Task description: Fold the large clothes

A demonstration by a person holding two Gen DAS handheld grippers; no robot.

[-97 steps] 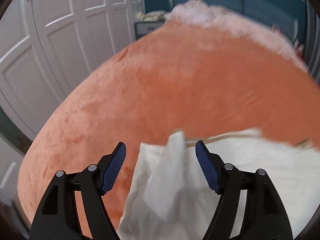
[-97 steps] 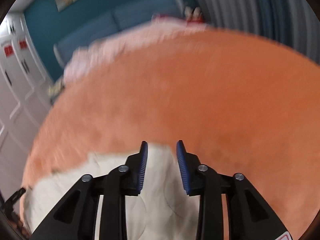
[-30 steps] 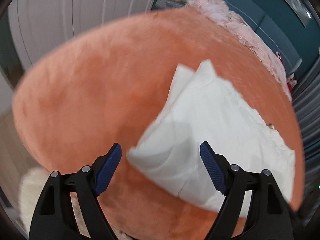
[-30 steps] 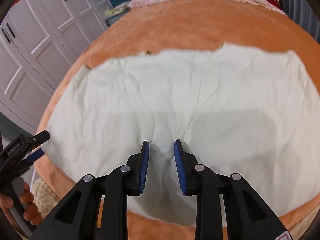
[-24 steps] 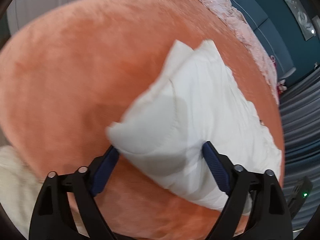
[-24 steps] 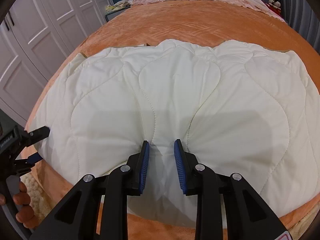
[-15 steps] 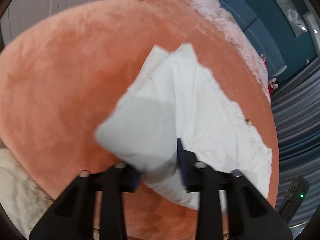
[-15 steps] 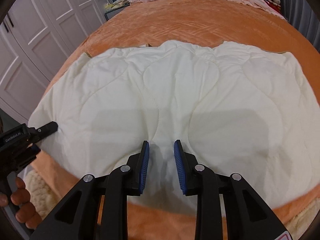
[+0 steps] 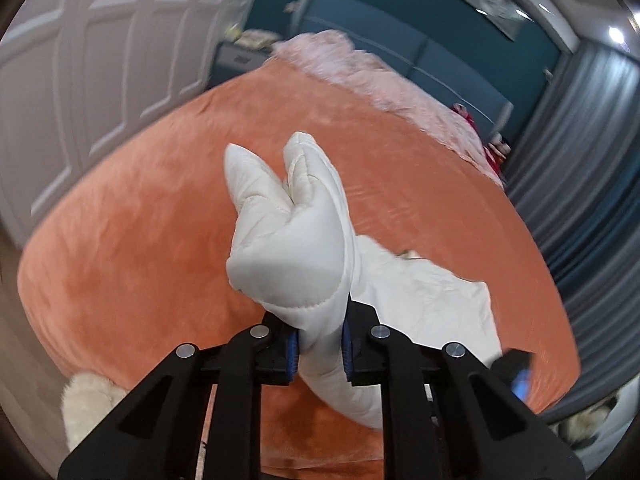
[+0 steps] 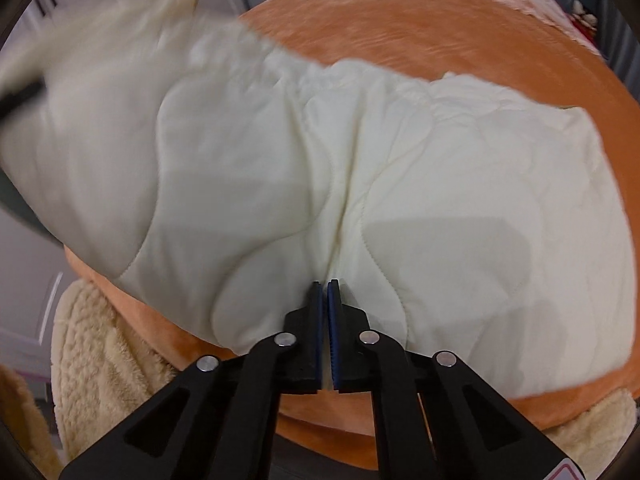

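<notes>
Quilt (image 10: 400, 160) lies lengthwise across bed (image 10: 400, 20), left tool (image 9: 319, 350) clenching its raised end, right tool (image 10: 325, 322) its near edge.

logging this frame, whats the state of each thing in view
left hand-held gripper: just closed, shut on a bunched corner of the white quilted garment, lifted clear
right hand-held gripper: just closed, pinching the garment's near edge
white quilted garment: partly spread on the orange bedspread, left end raised
</notes>
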